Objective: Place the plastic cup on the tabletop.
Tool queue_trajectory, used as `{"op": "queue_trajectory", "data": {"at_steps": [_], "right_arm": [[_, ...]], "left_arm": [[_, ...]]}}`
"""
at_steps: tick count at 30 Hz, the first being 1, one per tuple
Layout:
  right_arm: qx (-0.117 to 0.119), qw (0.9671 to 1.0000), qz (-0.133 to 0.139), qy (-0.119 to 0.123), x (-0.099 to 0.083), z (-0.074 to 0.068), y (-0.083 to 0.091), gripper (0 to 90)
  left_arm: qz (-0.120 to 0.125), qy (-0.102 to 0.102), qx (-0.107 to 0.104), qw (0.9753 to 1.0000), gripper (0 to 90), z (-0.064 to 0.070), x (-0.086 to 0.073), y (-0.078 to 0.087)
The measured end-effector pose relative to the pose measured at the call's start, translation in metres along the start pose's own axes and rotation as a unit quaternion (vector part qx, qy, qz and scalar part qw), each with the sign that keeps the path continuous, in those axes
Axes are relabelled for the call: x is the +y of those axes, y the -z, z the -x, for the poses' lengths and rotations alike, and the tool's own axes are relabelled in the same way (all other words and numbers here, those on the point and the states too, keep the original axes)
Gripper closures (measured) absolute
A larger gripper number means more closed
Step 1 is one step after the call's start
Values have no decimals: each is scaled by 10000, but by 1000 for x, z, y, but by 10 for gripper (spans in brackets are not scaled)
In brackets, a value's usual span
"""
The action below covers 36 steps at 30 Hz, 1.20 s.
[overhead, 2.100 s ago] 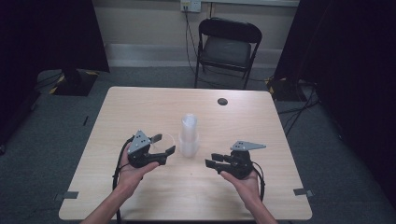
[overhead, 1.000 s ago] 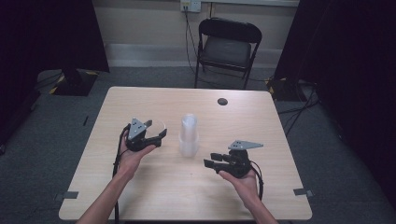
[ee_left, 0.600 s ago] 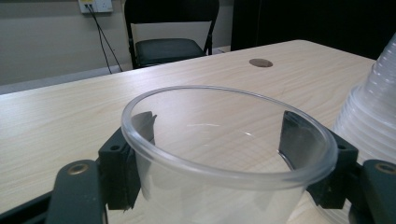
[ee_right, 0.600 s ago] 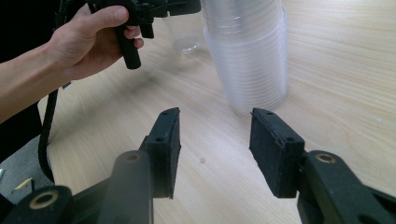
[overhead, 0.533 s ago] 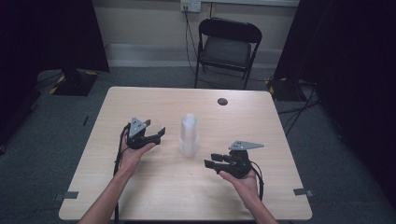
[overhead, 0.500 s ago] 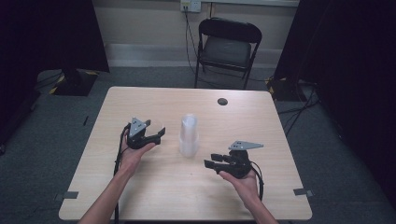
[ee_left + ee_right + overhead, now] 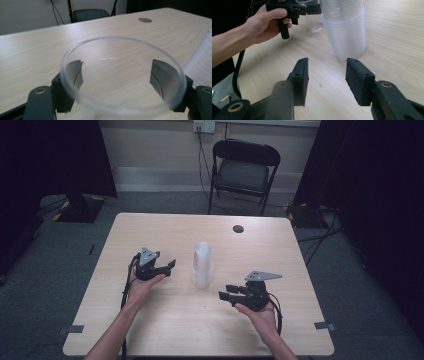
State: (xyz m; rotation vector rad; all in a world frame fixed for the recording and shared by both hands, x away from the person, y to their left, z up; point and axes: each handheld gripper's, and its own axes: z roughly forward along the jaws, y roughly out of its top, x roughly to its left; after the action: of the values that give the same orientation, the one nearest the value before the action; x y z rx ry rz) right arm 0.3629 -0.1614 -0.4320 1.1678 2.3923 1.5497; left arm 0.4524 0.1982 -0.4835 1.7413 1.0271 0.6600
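Jaws of left gripper (image 7: 117, 82) clamp a clear cup (image 7: 122, 77) between them, rim facing camera. Right gripper (image 7: 327, 80) jaws spread, nothing inside, cup stack (image 7: 344, 27) just ahead on table (image 7: 165, 320). Left hand (image 7: 265, 22) beyond stack's left.

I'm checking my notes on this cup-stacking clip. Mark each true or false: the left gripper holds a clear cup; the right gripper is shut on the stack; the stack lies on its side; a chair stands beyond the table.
1. The left gripper holds a clear cup: true.
2. The right gripper is shut on the stack of cups: false, its fingers are open, short of the stack.
3. The stack lies on its side: false, it stands upright on the table.
4. A chair stands beyond the table: true.
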Motion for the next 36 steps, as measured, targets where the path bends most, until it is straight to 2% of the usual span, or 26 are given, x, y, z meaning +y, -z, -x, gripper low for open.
{"op": "queue_trajectory", "data": {"at_steps": [6,12,17,22,26,29,34,36], "right_arm": [[4,10000,-17,0,0,0,-1,534],[-24,10000,19,4,0,0,1,533],[-104,9999,57,-3,0,2,3,523],[-150,9999,65,21,0,3,3,514],[-178,9998,71,35,-1,4,4,512],[-254,9996,138,28,-1,7,6,490],[-372,9990,233,25,-3,12,9,448],[-449,9986,275,28,-3,13,10,420]], "left_arm": [[-60,12,-11,10000,242,0,1,2],[-266,179,-58,9995,152,0,-2,1],[-373,131,-64,9992,155,-1,-1,4],[-469,275,-92,9985,155,-3,-2,6],[-577,235,-105,9980,156,-4,-1,11],[-648,181,-209,9975,156,-4,-1,15],[-728,163,-232,9969,157,-7,0,24],[-690,241,-218,9971,157,-9,0,29]]}}
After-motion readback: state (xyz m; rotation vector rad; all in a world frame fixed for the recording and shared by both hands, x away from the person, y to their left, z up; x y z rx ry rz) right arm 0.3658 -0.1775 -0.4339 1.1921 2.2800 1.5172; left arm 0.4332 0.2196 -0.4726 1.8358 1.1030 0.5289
